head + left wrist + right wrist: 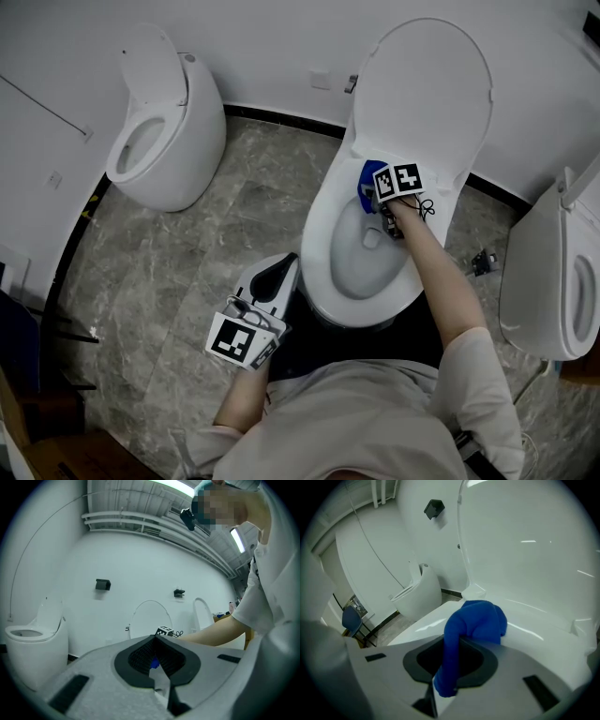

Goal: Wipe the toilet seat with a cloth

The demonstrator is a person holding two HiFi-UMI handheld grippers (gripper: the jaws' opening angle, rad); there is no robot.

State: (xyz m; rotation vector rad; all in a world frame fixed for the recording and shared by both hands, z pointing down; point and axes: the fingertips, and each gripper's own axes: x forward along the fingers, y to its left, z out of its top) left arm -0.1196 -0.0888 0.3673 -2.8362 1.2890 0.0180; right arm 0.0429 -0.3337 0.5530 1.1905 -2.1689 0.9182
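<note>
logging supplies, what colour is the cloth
The cloth is blue, clearest in the right gripper view.

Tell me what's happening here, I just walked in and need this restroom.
A person is wiping the white oval toilet seat. The right gripper is clamped on a bunched blue cloth that rests on the seat's rear, just below the raised white lid. The left gripper is shut and empty, held near the person's body beside the toilet's front.

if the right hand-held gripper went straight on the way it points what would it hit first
Probably the seat: the cloth in the right hand-held gripper seems to rest on its rear, the raised lid just beyond.
</note>
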